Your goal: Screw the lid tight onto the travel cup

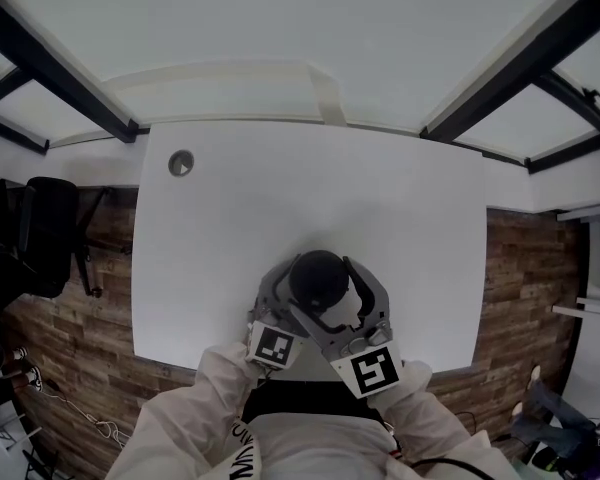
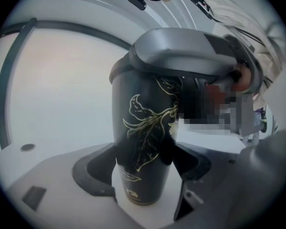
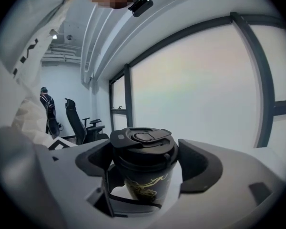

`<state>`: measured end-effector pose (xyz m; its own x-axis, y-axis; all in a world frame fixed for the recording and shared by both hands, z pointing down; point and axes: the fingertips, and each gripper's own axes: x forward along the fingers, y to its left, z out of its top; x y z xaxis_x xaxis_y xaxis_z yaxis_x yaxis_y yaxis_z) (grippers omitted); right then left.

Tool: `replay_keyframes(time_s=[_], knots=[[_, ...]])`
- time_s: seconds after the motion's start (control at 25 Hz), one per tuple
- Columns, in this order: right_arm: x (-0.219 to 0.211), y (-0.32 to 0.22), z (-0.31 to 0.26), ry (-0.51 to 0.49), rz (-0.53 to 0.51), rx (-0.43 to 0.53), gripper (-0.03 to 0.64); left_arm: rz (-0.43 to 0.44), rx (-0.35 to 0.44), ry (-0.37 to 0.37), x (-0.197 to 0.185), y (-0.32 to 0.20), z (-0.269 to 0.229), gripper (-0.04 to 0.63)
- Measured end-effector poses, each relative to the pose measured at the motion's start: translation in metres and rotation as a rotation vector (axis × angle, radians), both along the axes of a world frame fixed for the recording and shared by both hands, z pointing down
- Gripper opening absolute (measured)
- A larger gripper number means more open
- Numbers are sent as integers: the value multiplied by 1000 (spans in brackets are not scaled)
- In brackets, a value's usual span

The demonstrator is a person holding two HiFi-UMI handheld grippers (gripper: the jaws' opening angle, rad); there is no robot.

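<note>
Standing at the white table's (image 1: 310,198) six o'clock, the travel cup (image 2: 138,128) is clamped low by the left gripper (image 2: 145,168). The right gripper (image 3: 147,162) pinches its lid (image 3: 143,144). Wood floor (image 1: 70,328) flanks the table.

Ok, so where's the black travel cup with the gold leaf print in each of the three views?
Head view: black travel cup low centre, seen from above, near the front edge of the white table.
Left gripper view: cup centre, upright between the jaws.
Right gripper view: cup low centre, its black lid between the jaws.
Shared landmark: the white table beneath it.
</note>
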<state>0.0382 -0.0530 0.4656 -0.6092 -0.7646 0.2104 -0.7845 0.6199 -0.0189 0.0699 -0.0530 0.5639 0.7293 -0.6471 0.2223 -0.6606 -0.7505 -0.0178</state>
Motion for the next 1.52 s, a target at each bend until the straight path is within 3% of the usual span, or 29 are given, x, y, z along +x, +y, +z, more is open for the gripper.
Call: replay_keyframes(time_s=[0.12,0.24,0.48,0.6,0.8,0.96,1.12,1.52], knots=[[1,1,4,9,94,-38,412,-22,0,9,-1,0,1,368],[1,1,4,-31,61,-77,411,-37,-15,27,0,3,12,369],[2,17,-5,-10,-242,-33,411,9,-18,31,1,5,12,370],[12,23,1,76,-390,-45,413,51,-22,33,6,3,12,370],[12,12,10,183,-560,-67,413,128,-44,6,5,2,9,370],[-4,15,15,188,-655,-90,411,164,-62,-16,-2,4,10,370],[-6,17,17,170,-613,-106,411,146,-69,-6,-5,6,14,370],[-2,11,12,111,-271,-70,411,93,-81,3,-3,5,18,370]])
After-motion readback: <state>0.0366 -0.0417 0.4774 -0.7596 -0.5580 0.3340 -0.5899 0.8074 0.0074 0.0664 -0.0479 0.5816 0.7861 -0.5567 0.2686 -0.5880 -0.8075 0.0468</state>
